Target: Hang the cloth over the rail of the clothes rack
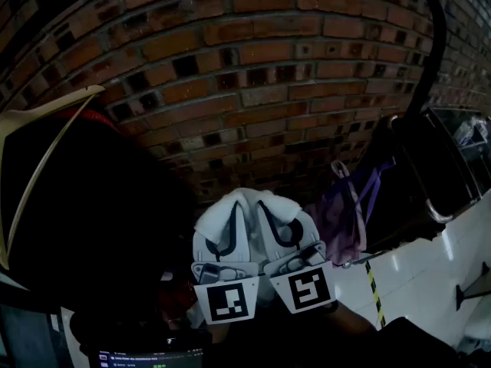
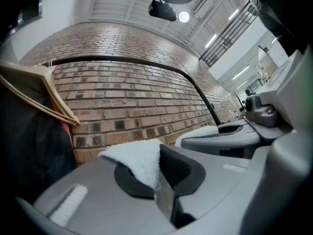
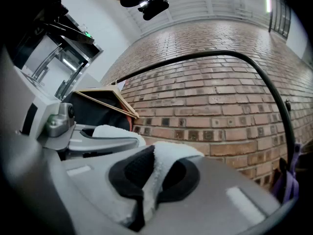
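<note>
Side by side, left gripper [image 1: 232, 219] and right gripper [image 1: 278, 221] are clamped on the white cloth [image 1: 249, 197], equally near the black rail [image 3: 210, 54] spanning crosswise above them.

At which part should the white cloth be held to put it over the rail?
Its edge, at two spots side by side, from the person's side. The soft cloth folds between shut jaws, as the left hand-held gripper and right hand-held gripper show.
</note>
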